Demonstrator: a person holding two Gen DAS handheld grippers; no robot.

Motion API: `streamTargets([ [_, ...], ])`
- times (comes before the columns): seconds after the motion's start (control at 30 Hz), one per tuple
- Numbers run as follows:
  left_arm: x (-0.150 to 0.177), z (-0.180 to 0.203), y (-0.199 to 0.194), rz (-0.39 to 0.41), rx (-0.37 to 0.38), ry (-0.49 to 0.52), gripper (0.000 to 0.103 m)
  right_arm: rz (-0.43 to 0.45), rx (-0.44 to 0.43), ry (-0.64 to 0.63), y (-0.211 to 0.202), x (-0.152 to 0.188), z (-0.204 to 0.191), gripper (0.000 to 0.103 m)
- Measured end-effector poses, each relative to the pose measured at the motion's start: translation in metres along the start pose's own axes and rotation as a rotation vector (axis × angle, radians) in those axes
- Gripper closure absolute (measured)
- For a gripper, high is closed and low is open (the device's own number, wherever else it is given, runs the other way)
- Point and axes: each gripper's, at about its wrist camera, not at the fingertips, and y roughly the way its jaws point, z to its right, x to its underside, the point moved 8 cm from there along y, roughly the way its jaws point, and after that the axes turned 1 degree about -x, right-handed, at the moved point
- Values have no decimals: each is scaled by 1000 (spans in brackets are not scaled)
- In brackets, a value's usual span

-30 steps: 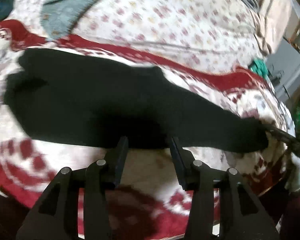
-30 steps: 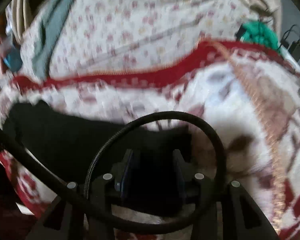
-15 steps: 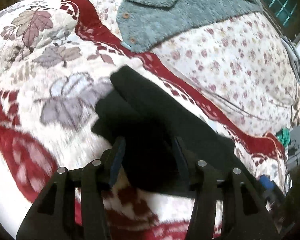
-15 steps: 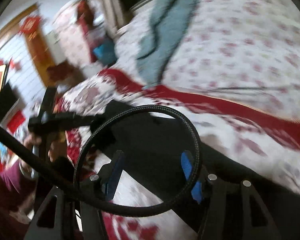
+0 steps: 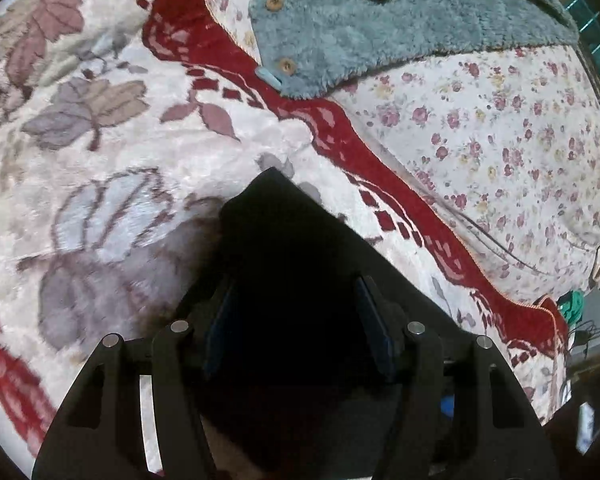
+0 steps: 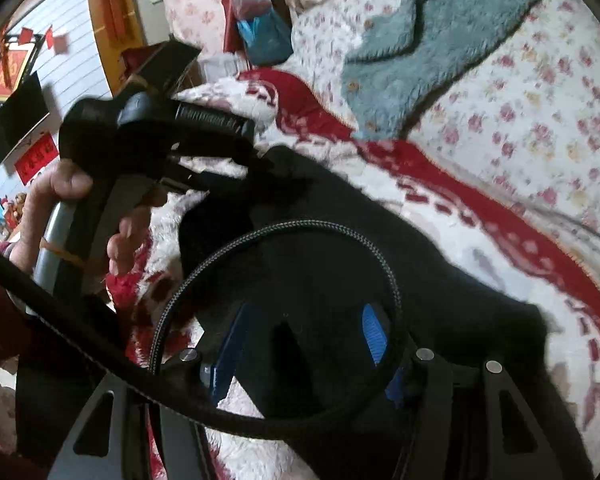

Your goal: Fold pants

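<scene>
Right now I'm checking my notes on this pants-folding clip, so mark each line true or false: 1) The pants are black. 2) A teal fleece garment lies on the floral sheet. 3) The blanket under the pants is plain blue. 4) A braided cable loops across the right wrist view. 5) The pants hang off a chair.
1) True: the pants are black.
2) True: the teal fleece garment, with buttons, lies on the floral sheet.
3) False: the blanket is cream with leaf patterns and a red border.
4) True: the braided cable loops in front of the right gripper.
5) False: the pants lie on the blanket, on the bed.
</scene>
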Motion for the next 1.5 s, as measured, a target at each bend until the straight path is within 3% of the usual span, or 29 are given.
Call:
streamTargets([
  [0.13, -5, 3, 8, 17, 17, -31, 44, 0, -11, -4, 7, 2, 0, 47],
  [0.17, -6, 3, 7, 26, 24, -32, 46, -16, 12, -26, 11, 4, 1, 56],
  [0.2, -6, 5, 6, 35, 28, -24, 62, -21, 27, -37, 13, 4, 3, 64],
  [0.27, -7, 9, -2, 68, 18, 14, 75, -12, 26, -27, 14, 2, 9, 90],
  [0.33, -7, 10, -12, 89, 47, 14, 82, 4, -53, 81, 9, -3, 19, 96],
  [0.43, -3, 14, -37, 117, 92, 9, 85, 46, -118, 106, -17, -11, 13, 96],
  [0.57, 12, 15, -73, 147, 103, 42, 85, 69, -160, 72, -49, -15, -9, 96],
  [0.67, 28, 2, -84, 144, 33, 61, 85, 49, -201, 53, -56, -5, -29, 96],
  [0.73, 35, -10, -78, 138, -30, 70, 85, 36, -207, 40, -50, 3, -38, 96],
  [0.83, 42, -26, -52, 80, -114, 73, 77, -8, -146, -4, -25, 17, -42, 96],
  [0.9, 46, -36, -43, 53, -150, 60, 71, -91, -98, -17, 3, 34, -36, 96],
  [0.93, 47, -38, -43, 49, -143, 46, 71, -106, -108, 10, 8, 38, -34, 93],
  [1.0, 48, -40, -53, 76, -151, 47, 66, -52, -163, 85, -6, 34, -31, 77],
  [1.03, 47, -42, -60, 97, -181, 53, 62, -46, -178, 106, -11, 32, -29, 55],
  [1.07, 47, -43, -64, 109, -198, 52, 57, -42, -179, 130, -18, 32, -26, 48],
  [1.2, 46, -37, -91, 177, -219, 46, 57, 9, -160, 140, -53, 31, -15, 48],
  [1.3, 51, -22, -101, 209, -191, 66, 57, 45, -149, 189, -74, 35, -3, 48],
  [1.43, 67, 8, -93, 173, -134, 122, 57, 47, -112, 277, -89, 50, 16, 48],
  [1.5, 78, 19, -81, 152, -158, 168, 57, 59, -111, 306, -98, 57, 23, 48],
])
